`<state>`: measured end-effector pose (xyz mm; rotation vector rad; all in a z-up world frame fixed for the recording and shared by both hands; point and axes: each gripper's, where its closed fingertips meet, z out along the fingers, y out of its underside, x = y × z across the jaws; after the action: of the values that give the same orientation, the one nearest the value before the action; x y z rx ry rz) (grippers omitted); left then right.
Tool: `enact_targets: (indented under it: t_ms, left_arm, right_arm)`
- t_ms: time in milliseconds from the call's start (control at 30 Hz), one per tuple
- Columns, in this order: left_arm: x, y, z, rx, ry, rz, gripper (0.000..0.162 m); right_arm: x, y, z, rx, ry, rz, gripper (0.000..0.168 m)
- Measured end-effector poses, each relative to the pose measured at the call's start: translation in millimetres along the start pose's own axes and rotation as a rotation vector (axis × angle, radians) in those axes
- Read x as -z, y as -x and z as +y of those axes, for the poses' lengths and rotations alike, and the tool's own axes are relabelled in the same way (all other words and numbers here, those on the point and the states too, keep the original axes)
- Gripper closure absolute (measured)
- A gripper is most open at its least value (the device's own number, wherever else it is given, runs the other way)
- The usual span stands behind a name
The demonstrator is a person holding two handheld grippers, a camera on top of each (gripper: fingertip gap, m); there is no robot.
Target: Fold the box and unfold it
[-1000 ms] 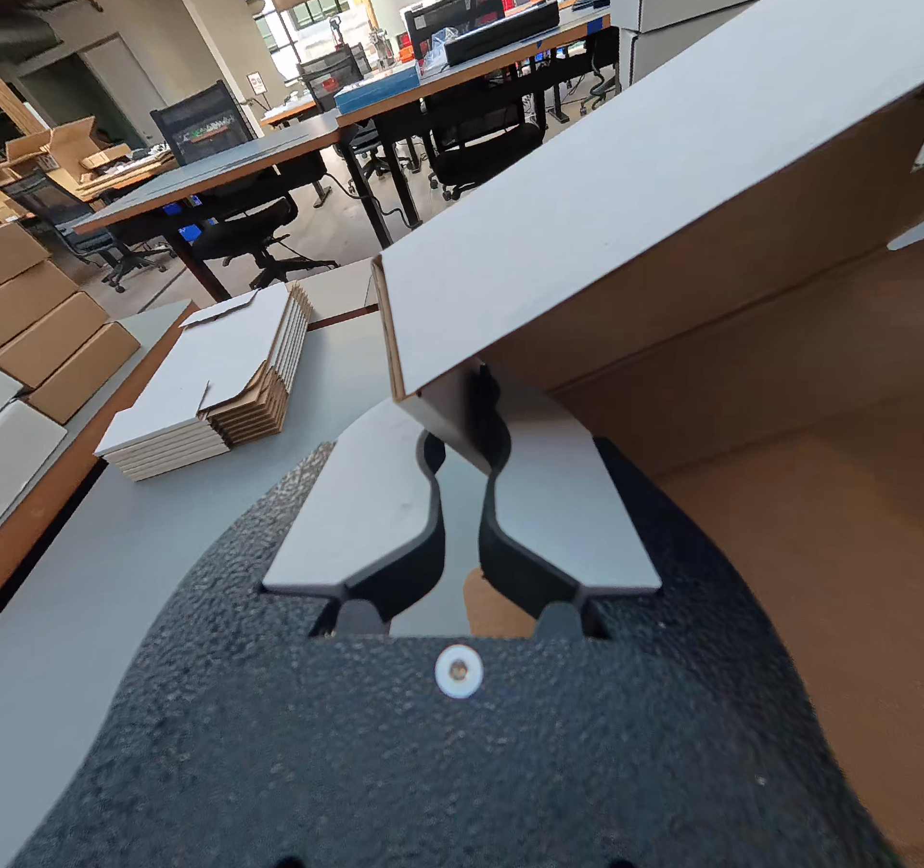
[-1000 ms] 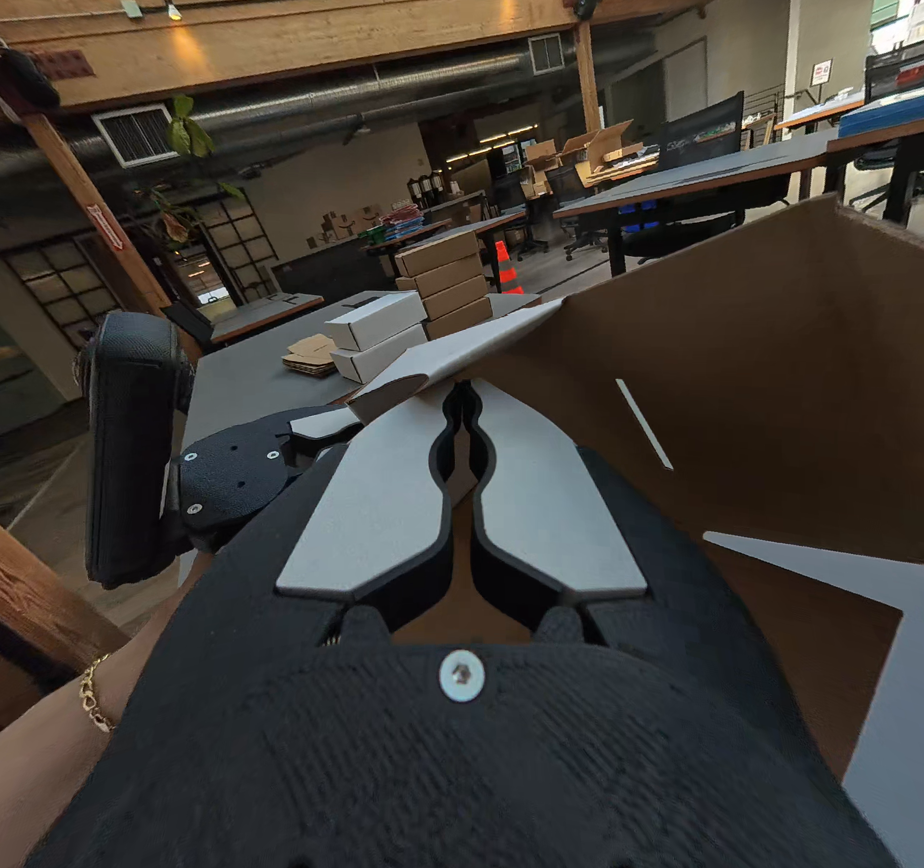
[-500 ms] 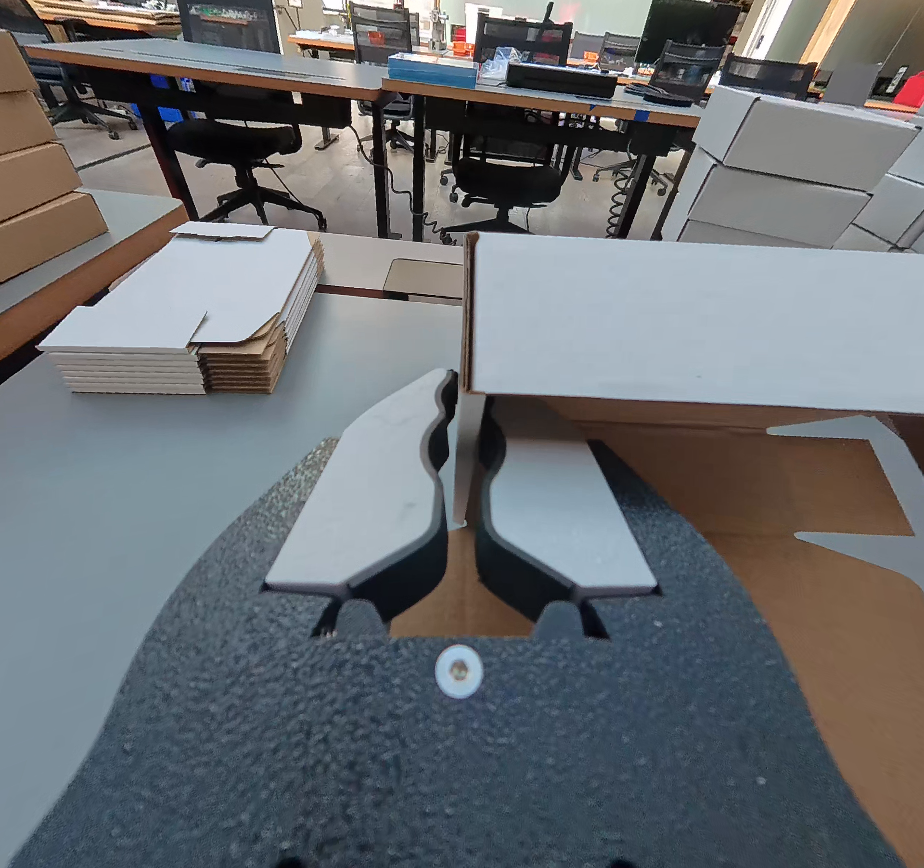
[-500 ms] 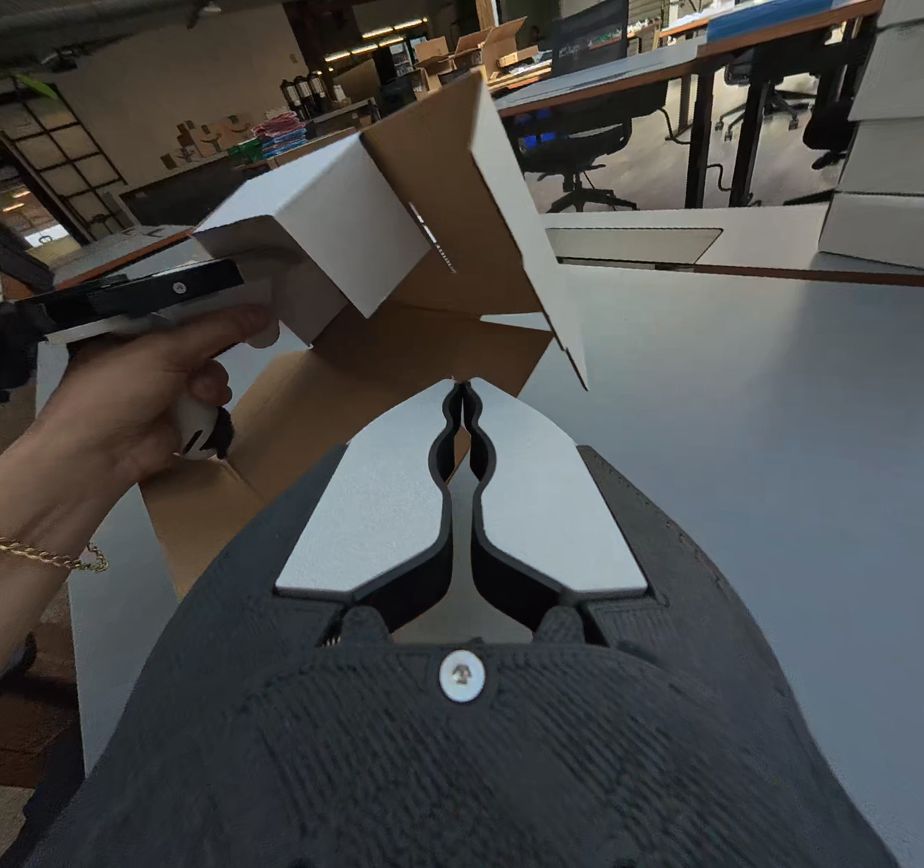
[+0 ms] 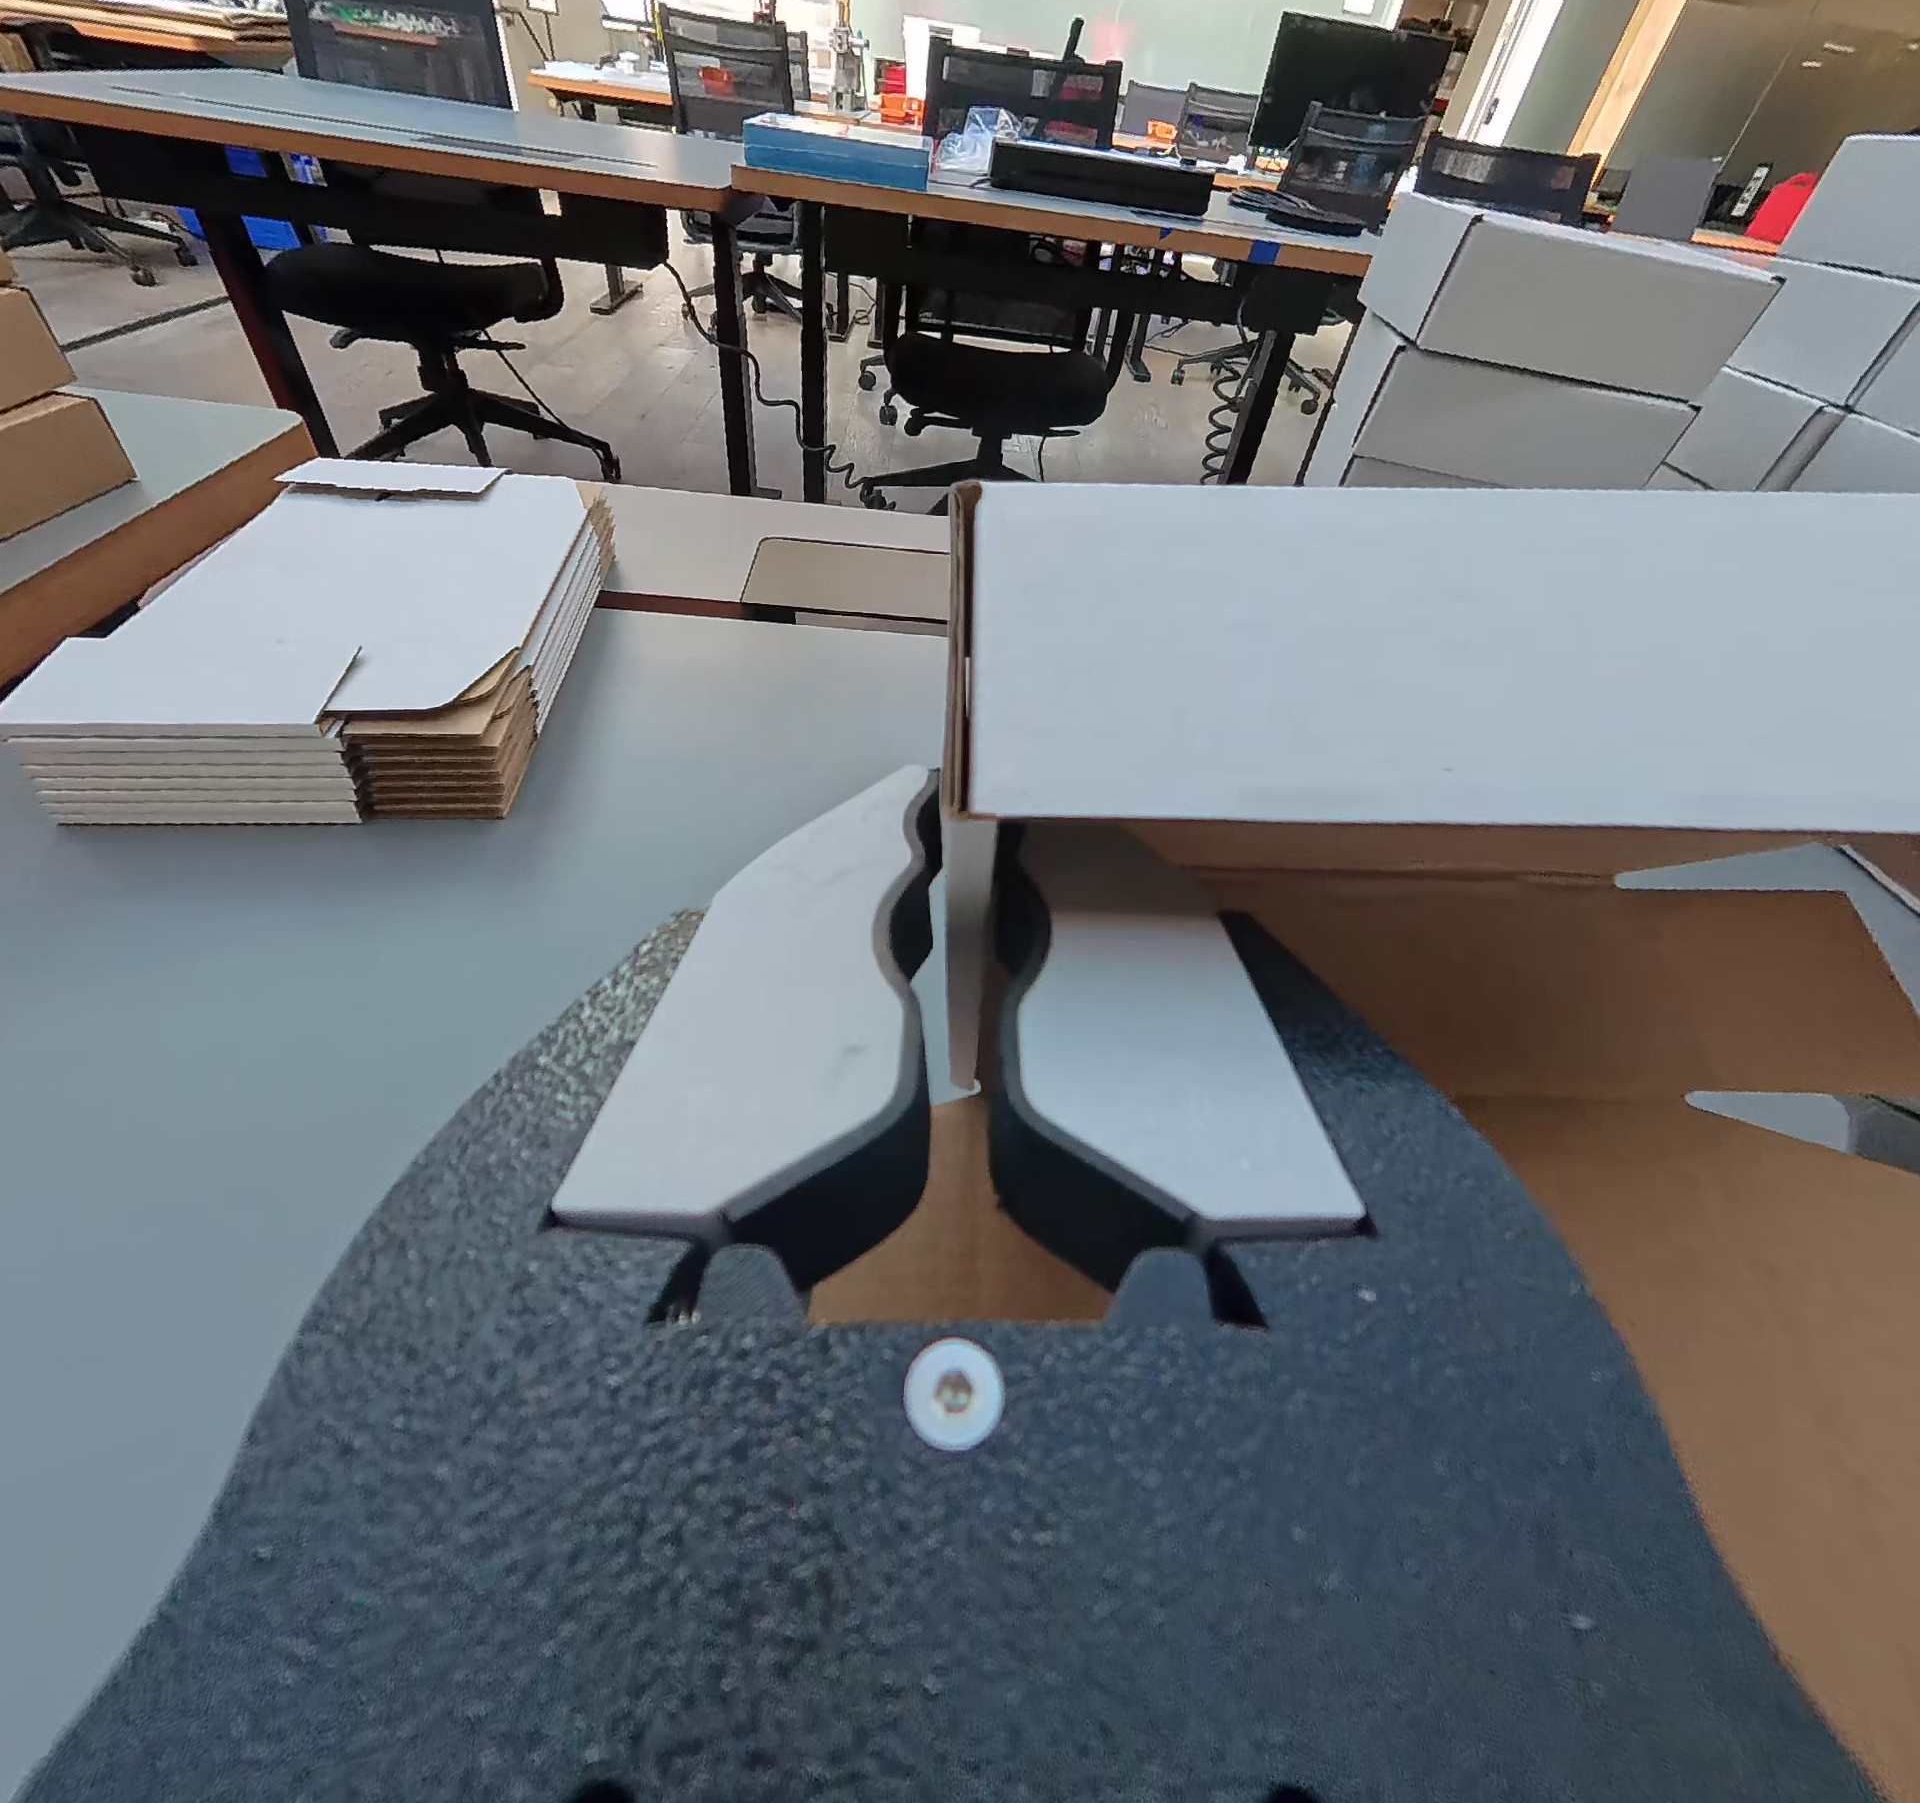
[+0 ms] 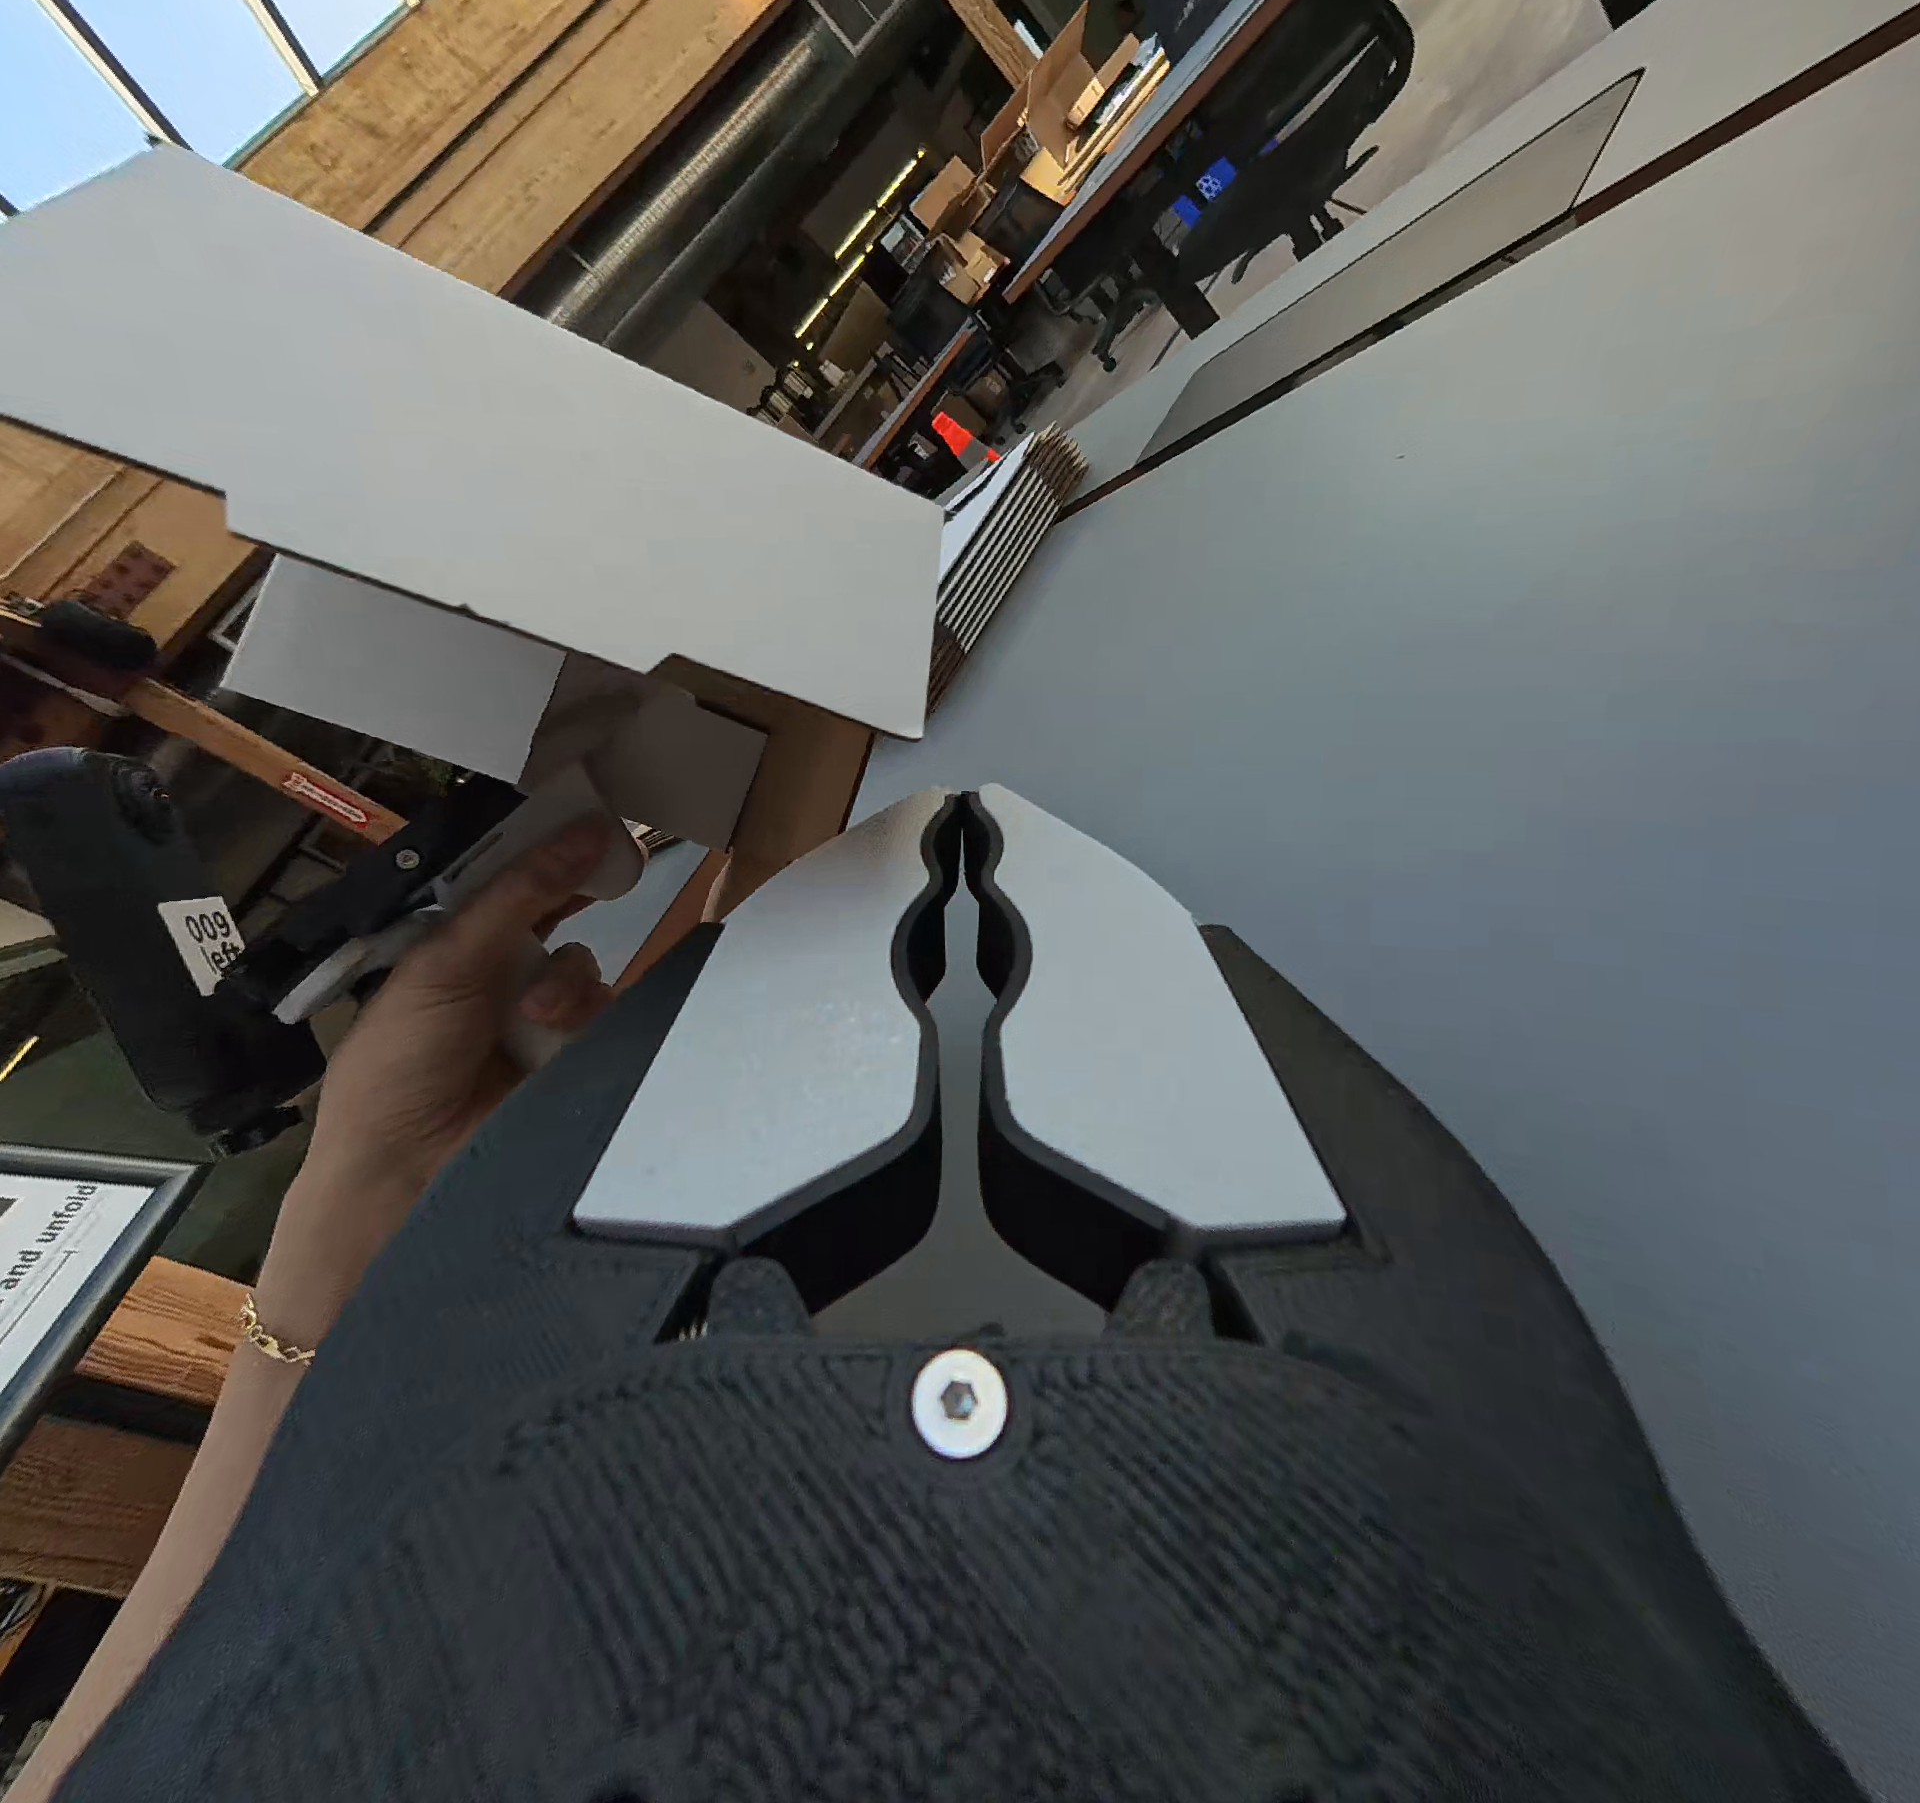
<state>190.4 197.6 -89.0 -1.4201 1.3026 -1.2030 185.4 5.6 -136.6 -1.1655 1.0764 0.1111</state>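
1. The box (image 5: 1434, 652) — white outside, brown corrugated inside — sits partly folded on the grey desk (image 5: 260, 1026), its raised white panel running left to right across the left wrist view, long axis roughly level.
2. Under that panel, brown inner panels lie flat on the desk toward the near right, with slot-shaped cut-outs showing the grey surface through them.
3. The left hand-held gripper (image 5: 961, 932) is clenched on a narrow upright white flap at the box's left end; the flap stands between the two fingers, just below the panel's left corner.
4. In the right wrist view the box (image 6: 468, 444) appears at upper left, its white panel slanting across a strongly tilted picture, with a smaller white flap and brown edges beneath it.
5. The right hand-held gripper (image 6: 961, 803) is clenched on nothing — fingertips touching, over bare desk (image 6: 1455, 714), just beside the box's near corner but apart from it.
6. A person's hand (image 6: 457, 1005) holds the left hand-held gripper (image 6: 488, 849) at the box's underside.
7. A stack of flat box blanks (image 5: 312, 673) lies on the desk at far left, well apart from the box; folded white boxes (image 5: 1538, 340) are piled at far right.
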Motion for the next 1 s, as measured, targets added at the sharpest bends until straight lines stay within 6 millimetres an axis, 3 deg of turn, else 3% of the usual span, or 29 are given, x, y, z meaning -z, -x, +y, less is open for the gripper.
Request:
enact_targets:
  t_ms: [33, 167, 400, 600, 767, 1000]
  left_arm:
    - [0.2, 0.0, 0.8, -0.009, 0.000, 0.001, 0.156]
    - [0.1, 0.8, 4.9, -0.092, 0.000, -0.025, 0.155]
    - [-1.3, -4.2, 8.8, -0.141, 0.001, -0.041, 0.155]
    - [-2.7, -16.7, 13.3, -0.165, 0.015, -0.042, 0.155]
    - [-2.9, -14.5, 10.2, -0.146, 0.026, -0.060, 0.155]
    - [-2.7, -14.5, 10.8, -0.051, 0.046, -0.034, 0.154]
  right_arm:
    - [0.9, 2.4, -1.9, 0.011, -0.012, -0.009, 0.168]
    - [4.0, 10.3, -7.4, 0.128, -0.027, 0.006, 0.168]
    - [12.1, 9.5, -20.5, 0.550, -0.052, 0.278, 0.168]
    - [-1.6, 20.2, -4.1, 0.810, 0.037, 0.316, 0.168]
    - [-14.7, 20.3, 11.4, 1.112, 0.098, 0.382, 0.168]
    - [-30.0, 28.9, 21.8, 1.345, 0.100, 0.387, 0.168]
